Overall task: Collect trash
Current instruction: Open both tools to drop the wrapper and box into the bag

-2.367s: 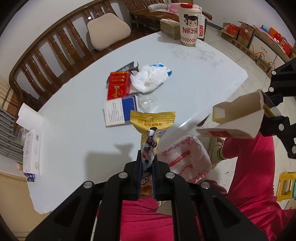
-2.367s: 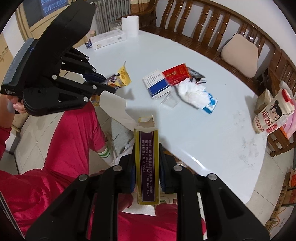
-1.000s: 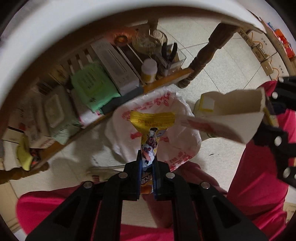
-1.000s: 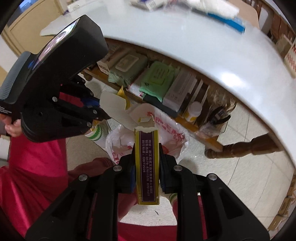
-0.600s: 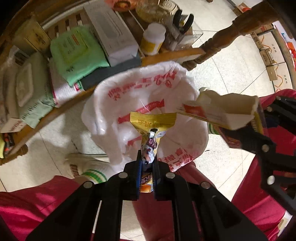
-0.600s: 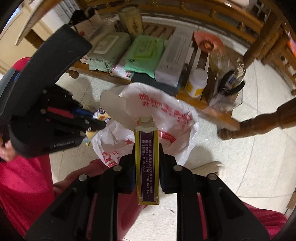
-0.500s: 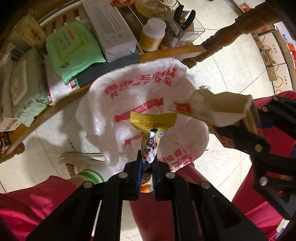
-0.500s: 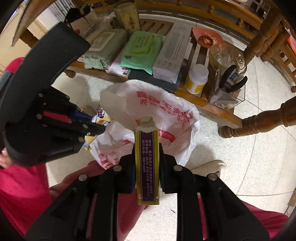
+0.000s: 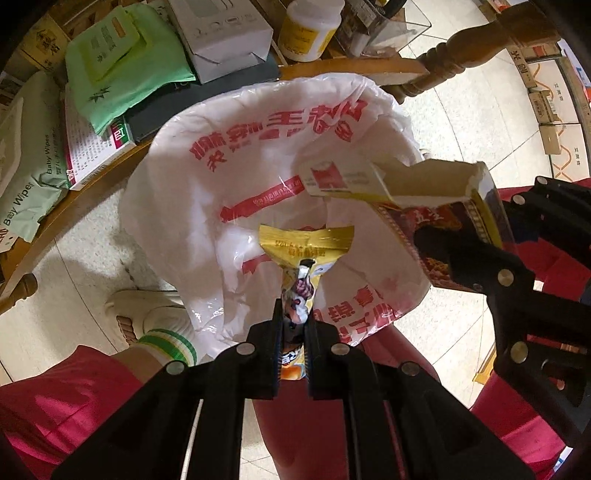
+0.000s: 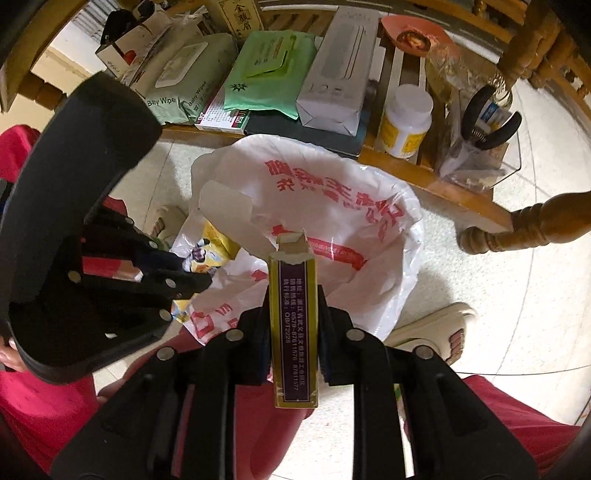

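Note:
My left gripper (image 9: 293,314) is shut on a yellow snack wrapper (image 9: 304,251), which hangs over the mouth of a white plastic bag with red print (image 9: 258,147) on the floor. My right gripper (image 10: 293,291) is shut on a torn, flattened yellow and purple carton (image 10: 293,314), held over the same bag (image 10: 351,221). In the left wrist view the carton (image 9: 406,184) juts in from the right, just above the bag's rim, with the right gripper (image 9: 461,258) clamped on it. In the right wrist view the left gripper (image 10: 199,280) and its wrapper (image 10: 210,251) sit at the bag's left edge.
A low wooden shelf (image 9: 332,66) behind the bag holds wipe packs (image 10: 184,74), a green pack (image 9: 118,62), a white box (image 9: 221,33) and a yellow-labelled bottle (image 10: 406,122). A turned table leg (image 10: 524,225) stands at right. The person's red trousers (image 9: 74,398) and white shoes (image 10: 436,328) flank the bag.
Both grippers have come down from below the table's edge towards the bag, which now looks larger and closer. The wrapper and the carton stay clamped as before.

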Available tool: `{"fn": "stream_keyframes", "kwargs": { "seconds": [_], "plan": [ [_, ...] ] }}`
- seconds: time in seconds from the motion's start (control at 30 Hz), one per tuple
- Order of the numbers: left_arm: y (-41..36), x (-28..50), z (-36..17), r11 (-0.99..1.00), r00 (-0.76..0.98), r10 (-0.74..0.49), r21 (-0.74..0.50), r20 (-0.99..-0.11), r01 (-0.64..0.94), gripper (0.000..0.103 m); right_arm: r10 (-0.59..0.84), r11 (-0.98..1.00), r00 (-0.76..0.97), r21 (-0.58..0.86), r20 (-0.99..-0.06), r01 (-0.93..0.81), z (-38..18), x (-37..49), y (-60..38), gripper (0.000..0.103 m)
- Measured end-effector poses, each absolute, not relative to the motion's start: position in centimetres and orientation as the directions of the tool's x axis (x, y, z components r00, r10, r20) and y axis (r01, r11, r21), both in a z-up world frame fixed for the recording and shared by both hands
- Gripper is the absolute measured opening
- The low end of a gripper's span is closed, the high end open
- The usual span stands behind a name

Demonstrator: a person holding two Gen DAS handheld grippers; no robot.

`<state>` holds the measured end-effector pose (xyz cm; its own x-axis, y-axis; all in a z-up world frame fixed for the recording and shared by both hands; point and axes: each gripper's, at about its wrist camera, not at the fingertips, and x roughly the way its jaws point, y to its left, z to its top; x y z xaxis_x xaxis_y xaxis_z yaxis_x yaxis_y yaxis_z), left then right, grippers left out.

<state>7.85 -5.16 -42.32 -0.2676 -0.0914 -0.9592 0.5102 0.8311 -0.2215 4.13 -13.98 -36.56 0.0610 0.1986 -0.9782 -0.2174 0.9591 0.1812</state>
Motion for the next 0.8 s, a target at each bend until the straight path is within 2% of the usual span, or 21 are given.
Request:
{"fn": "stream_keyframes", "kwargs": {
  "seconds": [0.23,0.3,0.33,0.37,0.4,0.43,0.53,0.8],
  "plan": [
    [-5.24,8.03,-42.75,0.837,-0.274,-0.085,-0.218,-0.958,0.503,0.011,0.227,0.956,0.039,0.215,-0.973,-0.198,-37.22,4.39,-14.08,0.020],
    [-5.06,8.11,-42.96,0.843,-0.277,-0.080,-0.213,-0.958,0.494,0.016,0.229,0.956,0.035,0.218,-0.973,-0.199,-37.23,4.36,-13.94,0.020],
    [-4.94,8.23,-43.05,0.848,-0.279,-0.079,-0.211,-0.957,0.486,0.022,0.234,0.954,0.035,0.223,-0.972,-0.200,-37.27,4.38,-13.91,0.025],
    [-4.88,8.29,-43.07,0.850,-0.278,-0.078,-0.209,-0.957,0.483,0.025,0.238,0.953,0.035,0.226,-0.971,-0.199,-37.31,4.39,-13.91,0.039],
    [-4.82,8.37,-43.09,0.853,-0.276,-0.071,-0.201,-0.959,0.482,0.034,0.237,0.954,0.038,0.225,-0.971,-0.198,-37.30,4.43,-13.88,0.047],
    [-4.70,8.39,-43.11,0.855,-0.268,-0.058,-0.187,-0.962,0.484,0.039,0.225,0.957,0.047,0.212,-0.973,-0.196,-37.23,4.44,-13.90,0.050],
    [-4.45,8.54,-43.11,0.859,-0.267,-0.061,-0.187,-0.962,0.477,0.049,0.225,0.959,0.054,0.211,-0.973,-0.186,-37.18,4.59,-14.16,0.051],
    [-4.46,8.66,-42.95,0.862,-0.264,-0.063,-0.186,-0.962,0.472,0.052,0.220,0.962,0.056,0.207,-0.974,-0.180,-37.24,4.54,-14.12,0.051]
  ]
}}
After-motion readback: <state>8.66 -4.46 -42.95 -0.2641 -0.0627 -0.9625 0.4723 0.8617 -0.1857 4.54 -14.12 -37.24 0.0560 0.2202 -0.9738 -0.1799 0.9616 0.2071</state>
